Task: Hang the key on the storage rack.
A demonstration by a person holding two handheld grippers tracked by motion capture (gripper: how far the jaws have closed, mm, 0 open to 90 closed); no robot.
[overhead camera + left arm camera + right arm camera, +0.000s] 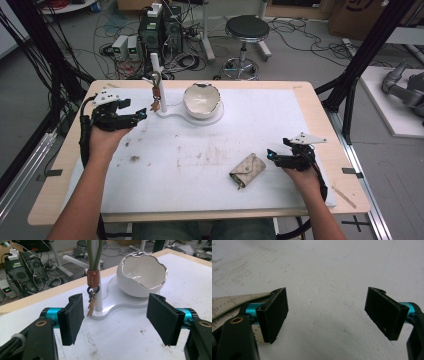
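Two forearms reach in over a white mat (210, 150). Left gripper (141, 114) has its jaws wide and empty, just short of a key strap (93, 277) hanging from a white post (99, 305), likely put there so it stays off the mat. The strap's long axis is vertical, olive loop up, small tan pieces, perhaps keys, pointing down. Right gripper (270, 154), also wide and empty, rests beside a beige pouch (247, 170). A white bowl (202, 100) shares the post's base.

Black tool (116, 320), teal-collared pads
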